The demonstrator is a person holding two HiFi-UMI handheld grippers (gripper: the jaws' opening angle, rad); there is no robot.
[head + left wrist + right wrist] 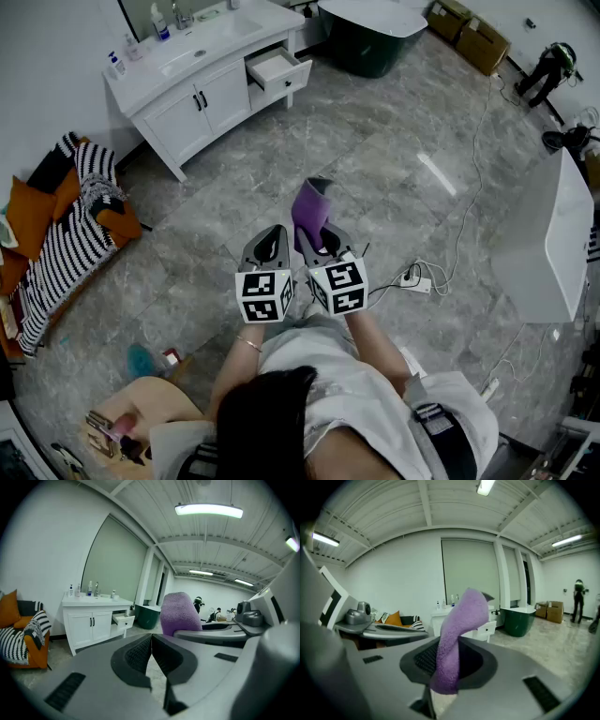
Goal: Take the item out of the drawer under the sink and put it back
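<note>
A purple cloth stands up between the jaws of my right gripper, which is shut on it; the same purple cloth shows in the head view and beside my left gripper as a purple cloth. My right gripper and my left gripper are held side by side over the floor, well short of the vanity. The left gripper is shut with nothing in it. The white vanity stands far ahead at the wall, its right drawer pulled open; that drawer also shows in the left gripper view.
A sofa with striped and orange cushions lies at the left. A dark green tub stands right of the vanity. A white block and cables with a power strip lie at the right. Bottles stand on the vanity top.
</note>
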